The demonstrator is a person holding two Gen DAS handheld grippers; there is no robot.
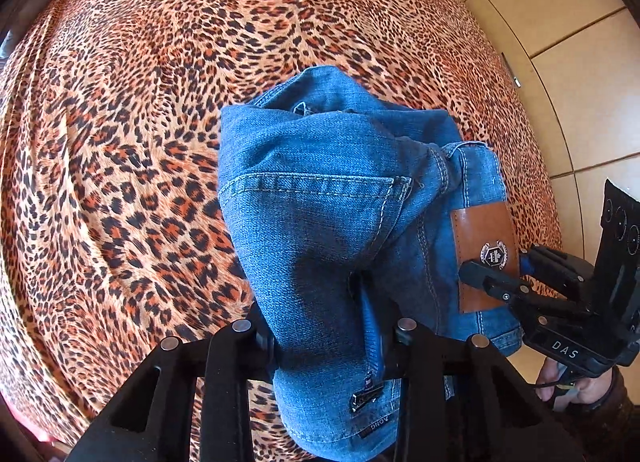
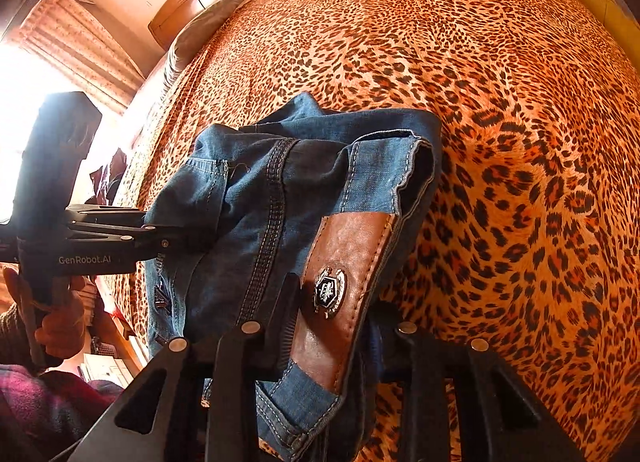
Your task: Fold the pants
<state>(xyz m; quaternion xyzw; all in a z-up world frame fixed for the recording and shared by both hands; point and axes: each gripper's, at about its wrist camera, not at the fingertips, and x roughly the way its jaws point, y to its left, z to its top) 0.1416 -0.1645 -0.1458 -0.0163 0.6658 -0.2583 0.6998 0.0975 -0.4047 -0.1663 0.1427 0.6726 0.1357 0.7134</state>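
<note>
Barely started tbh: the jeans (image 1: 320,198) are still a bunched heap on the leopard bedspread (image 1: 120,142). Left gripper (image 1: 328,338) is clamped on denim near the zipper, right gripper (image 2: 332,334) on the waistband by the leather patch (image 2: 340,294). All the folding's left.

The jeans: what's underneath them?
Under the jeans lies a leopard-print bedspread. The part directly beneath the bunched denim is covered, so anything there cannot be seen.

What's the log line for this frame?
step: lifting jeans off bed | left gripper: shut on jeans | right gripper: shut on jeans at leather patch | fold: not yet done
</note>
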